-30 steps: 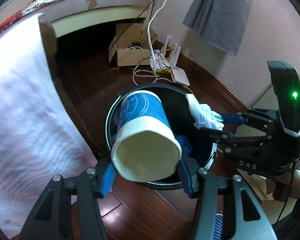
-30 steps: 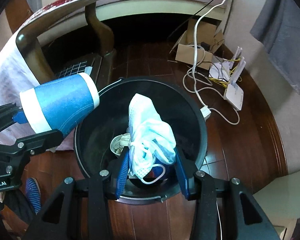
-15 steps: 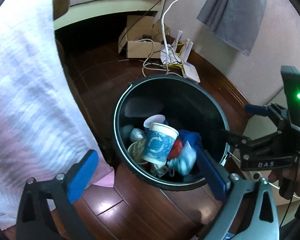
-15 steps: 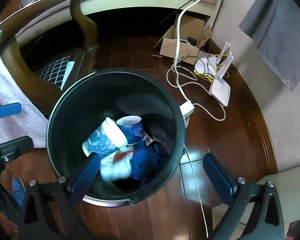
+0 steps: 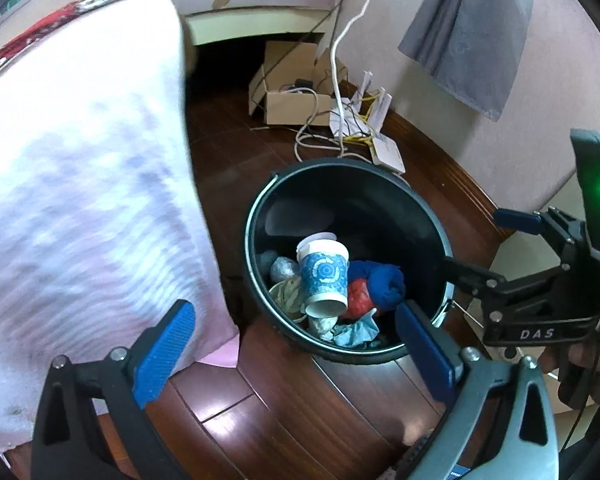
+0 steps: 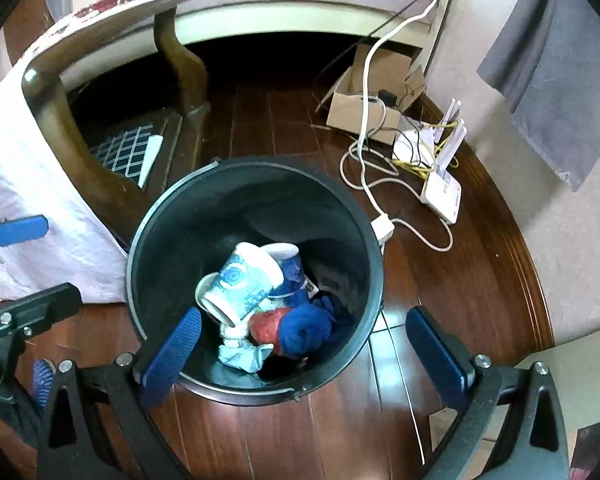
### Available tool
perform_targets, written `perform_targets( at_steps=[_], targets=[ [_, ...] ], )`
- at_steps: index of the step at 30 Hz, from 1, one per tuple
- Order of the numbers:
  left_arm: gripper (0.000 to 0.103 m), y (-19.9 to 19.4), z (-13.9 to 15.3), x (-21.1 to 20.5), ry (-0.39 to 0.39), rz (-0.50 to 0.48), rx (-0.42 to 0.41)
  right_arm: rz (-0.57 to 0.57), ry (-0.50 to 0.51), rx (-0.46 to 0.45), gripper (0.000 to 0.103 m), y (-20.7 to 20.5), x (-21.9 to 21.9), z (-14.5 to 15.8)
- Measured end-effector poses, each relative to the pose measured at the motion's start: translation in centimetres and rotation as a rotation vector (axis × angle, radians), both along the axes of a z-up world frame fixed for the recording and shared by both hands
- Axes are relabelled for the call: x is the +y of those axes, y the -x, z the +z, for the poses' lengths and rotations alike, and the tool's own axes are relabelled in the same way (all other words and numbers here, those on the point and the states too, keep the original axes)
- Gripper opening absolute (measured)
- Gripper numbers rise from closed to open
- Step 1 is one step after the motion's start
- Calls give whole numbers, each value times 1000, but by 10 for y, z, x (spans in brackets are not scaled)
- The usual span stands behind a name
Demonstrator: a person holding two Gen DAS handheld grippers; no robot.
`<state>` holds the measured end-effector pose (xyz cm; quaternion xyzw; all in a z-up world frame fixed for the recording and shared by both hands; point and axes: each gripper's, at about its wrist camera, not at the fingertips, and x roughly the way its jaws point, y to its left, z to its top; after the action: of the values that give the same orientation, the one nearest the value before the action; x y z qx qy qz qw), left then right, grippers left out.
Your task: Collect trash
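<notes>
A black round bin (image 5: 440, 224) (image 6: 374, 280) stands on the wooden floor. Inside lie a blue-and-white paper cup (image 5: 325, 276) (image 6: 242, 282), a second cup behind it (image 6: 288, 260), a crumpled face mask (image 5: 354, 330) (image 6: 244, 354), a red wad (image 5: 358, 294) (image 6: 266, 326) and a blue cloth (image 5: 386, 282) (image 6: 306, 330). My left gripper (image 5: 296, 348) is open and empty above the bin's near rim. My right gripper (image 6: 304, 356) is open and empty over the bin; it also shows in the left wrist view (image 5: 516, 256).
A white cloth (image 5: 80, 208) hangs over a wooden chair (image 6: 56, 112) left of the bin. A cardboard box (image 6: 364, 100), white cables (image 6: 364, 152) and a router (image 6: 442, 188) lie on the floor behind the bin. A grey cloth (image 6: 556, 68) hangs on the wall.
Both grippers opened: the cup left my left gripper and the face mask left my right gripper, and both now lie in the bin. Both grippers have lifted back slightly.
</notes>
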<state>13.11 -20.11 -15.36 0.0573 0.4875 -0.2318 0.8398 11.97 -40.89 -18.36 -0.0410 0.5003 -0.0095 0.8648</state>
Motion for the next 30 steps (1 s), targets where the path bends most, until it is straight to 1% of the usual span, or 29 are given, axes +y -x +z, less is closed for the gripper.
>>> perform_targets(
  at_steps=[10, 15, 20, 25, 30],
  targets=[
    [101, 19, 27, 25, 15, 40, -43, 47, 11, -71, 103, 19, 29, 40],
    [101, 30, 46, 40, 19, 58, -84, 51, 3, -102, 103, 30, 43, 61],
    [102, 46, 75, 63, 6, 90, -155, 37, 27, -143, 103, 45, 62, 98],
    [102, 65, 104, 86, -1, 109, -216, 28, 20, -194, 103, 67, 82, 137],
    [102, 81, 128, 100, -8, 114, -269, 43, 28, -226, 103, 82, 104, 163]
  ],
)
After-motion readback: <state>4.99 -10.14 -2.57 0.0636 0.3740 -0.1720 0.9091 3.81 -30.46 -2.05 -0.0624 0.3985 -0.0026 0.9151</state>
